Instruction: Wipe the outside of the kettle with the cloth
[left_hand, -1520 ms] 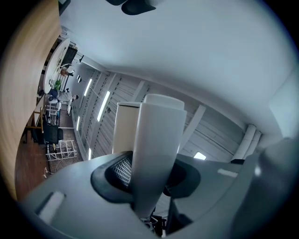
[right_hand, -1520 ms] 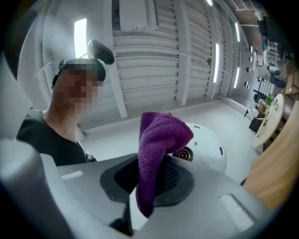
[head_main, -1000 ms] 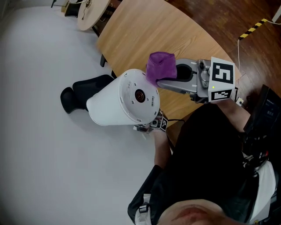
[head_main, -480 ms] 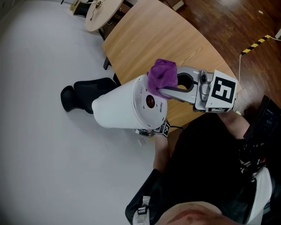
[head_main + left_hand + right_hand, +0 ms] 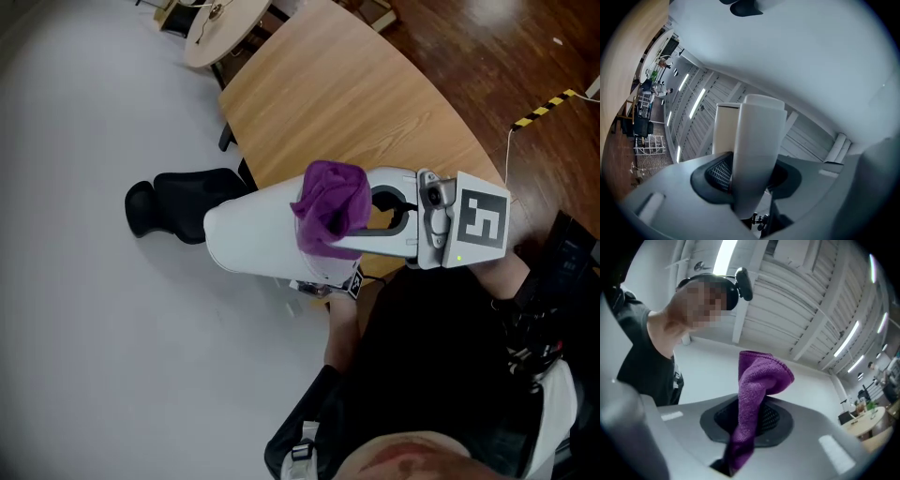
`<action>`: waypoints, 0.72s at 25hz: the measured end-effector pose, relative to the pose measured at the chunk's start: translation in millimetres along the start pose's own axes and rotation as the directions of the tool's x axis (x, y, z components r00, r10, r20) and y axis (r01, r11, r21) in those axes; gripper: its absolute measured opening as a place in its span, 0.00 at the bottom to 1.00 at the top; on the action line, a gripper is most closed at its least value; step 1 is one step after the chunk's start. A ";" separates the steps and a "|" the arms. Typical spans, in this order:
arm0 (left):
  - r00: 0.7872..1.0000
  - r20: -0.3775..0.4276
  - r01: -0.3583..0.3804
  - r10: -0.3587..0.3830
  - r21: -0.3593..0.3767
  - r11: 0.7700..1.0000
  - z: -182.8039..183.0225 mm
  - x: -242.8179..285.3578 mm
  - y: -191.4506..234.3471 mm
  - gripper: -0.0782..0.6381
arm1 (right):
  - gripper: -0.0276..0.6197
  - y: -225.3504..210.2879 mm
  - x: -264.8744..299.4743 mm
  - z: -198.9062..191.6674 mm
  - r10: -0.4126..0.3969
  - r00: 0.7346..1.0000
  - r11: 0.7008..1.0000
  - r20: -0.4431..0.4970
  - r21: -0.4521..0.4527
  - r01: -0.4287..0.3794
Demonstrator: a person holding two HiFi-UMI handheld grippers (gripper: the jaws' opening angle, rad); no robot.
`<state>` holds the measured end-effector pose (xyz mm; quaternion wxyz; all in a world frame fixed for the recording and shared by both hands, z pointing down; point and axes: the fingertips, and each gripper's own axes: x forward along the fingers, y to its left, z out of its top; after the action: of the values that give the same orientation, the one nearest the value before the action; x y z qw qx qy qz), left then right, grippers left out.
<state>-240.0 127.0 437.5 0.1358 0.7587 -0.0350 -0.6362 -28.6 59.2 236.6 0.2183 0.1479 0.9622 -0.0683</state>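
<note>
The white kettle (image 5: 253, 239) hangs on its side in the air, its base turned toward me. My left gripper (image 5: 323, 275) shows only partly under it in the head view. In the left gripper view the left gripper (image 5: 750, 180) is shut on the kettle's white handle (image 5: 754, 140). A purple cloth (image 5: 330, 204) covers the kettle's base. My right gripper (image 5: 349, 220) is shut on it from the right. In the right gripper view the cloth (image 5: 757, 380) sticks up from between the jaws of the right gripper (image 5: 745, 420).
A round wooden table (image 5: 356, 103) lies behind the kettle. A black chair-like object (image 5: 178, 202) sits on the pale floor at the left. Another light table (image 5: 220, 23) stands at the top. Yellow-black tape (image 5: 542, 110) marks the wooden floor at the right.
My right gripper has carried the cloth from the kettle's upper right edge down and left across the base, which it now hides. The kettle has stayed nearly in place.
</note>
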 end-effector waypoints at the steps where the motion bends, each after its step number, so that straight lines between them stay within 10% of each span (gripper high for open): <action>1: 1.000 0.003 0.013 -0.013 -0.001 1.000 -0.9 -0.6 -1.0 0.21 | 0.13 -14.1 -2.9 -0.3 -0.056 0.998 0.998 0.021 0.035 0.055; 8: 0.999 0.039 0.030 -0.031 0.030 0.999 7.8 5.4 -8.8 0.21 | 0.13 -93.5 -26.8 -14.6 -0.313 0.940 0.949 0.134 0.001 0.316; 14: 0.999 0.043 0.006 -0.008 0.051 0.999 10.7 4.8 -11.1 0.21 | 0.13 -4.4 -21.0 -4.0 0.020 0.994 0.988 0.107 0.152 -0.036; 18: 1.000 0.020 -0.022 0.021 0.072 0.997 13.9 -3.4 -15.1 0.21 | 0.13 -3.9 -1.9 -29.9 -0.024 0.997 0.987 -0.080 0.159 0.037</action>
<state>-256.1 140.0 434.8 0.1149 0.7564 -0.0672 -0.6405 -40.1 60.9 264.5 0.1671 0.1529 0.9634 -0.1432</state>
